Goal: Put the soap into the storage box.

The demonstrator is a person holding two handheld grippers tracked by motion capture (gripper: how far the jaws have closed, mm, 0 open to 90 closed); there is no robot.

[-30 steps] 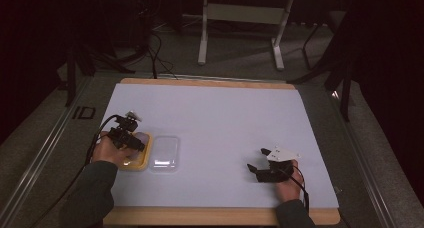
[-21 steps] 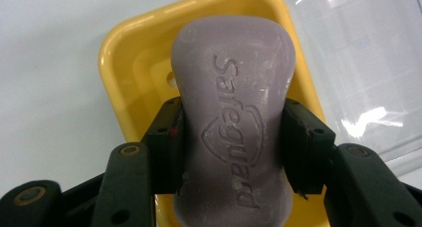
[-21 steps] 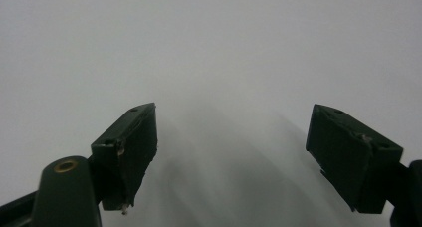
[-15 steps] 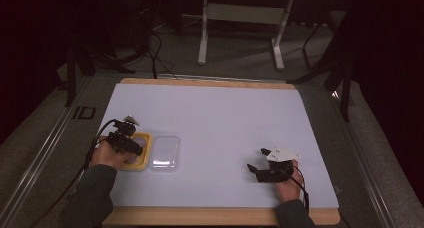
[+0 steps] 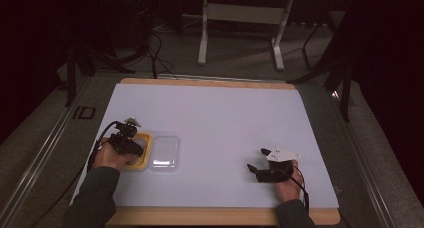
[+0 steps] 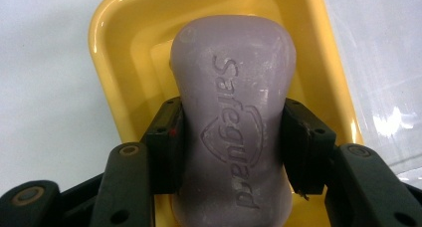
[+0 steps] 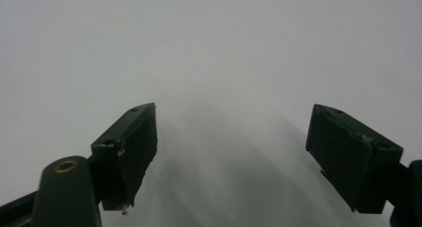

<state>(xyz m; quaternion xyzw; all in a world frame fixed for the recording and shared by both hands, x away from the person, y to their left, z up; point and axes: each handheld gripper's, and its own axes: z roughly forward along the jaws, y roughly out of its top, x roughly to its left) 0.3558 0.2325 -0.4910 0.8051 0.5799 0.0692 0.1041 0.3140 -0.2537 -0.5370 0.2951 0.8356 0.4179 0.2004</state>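
Left gripper (image 6: 231, 137) sits low over the yellow soap dish (image 6: 114, 53), jaws just easing apart, the purple soap bar (image 6: 233, 87) between them and lying in the dish. A clear plastic lid (image 6: 378, 62) lies beside the dish on the white table (image 6: 45, 87).

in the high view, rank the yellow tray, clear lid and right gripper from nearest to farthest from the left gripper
1. yellow tray, directly under the left gripper
2. clear lid, beside the tray on its right
3. right gripper, far across the white mat
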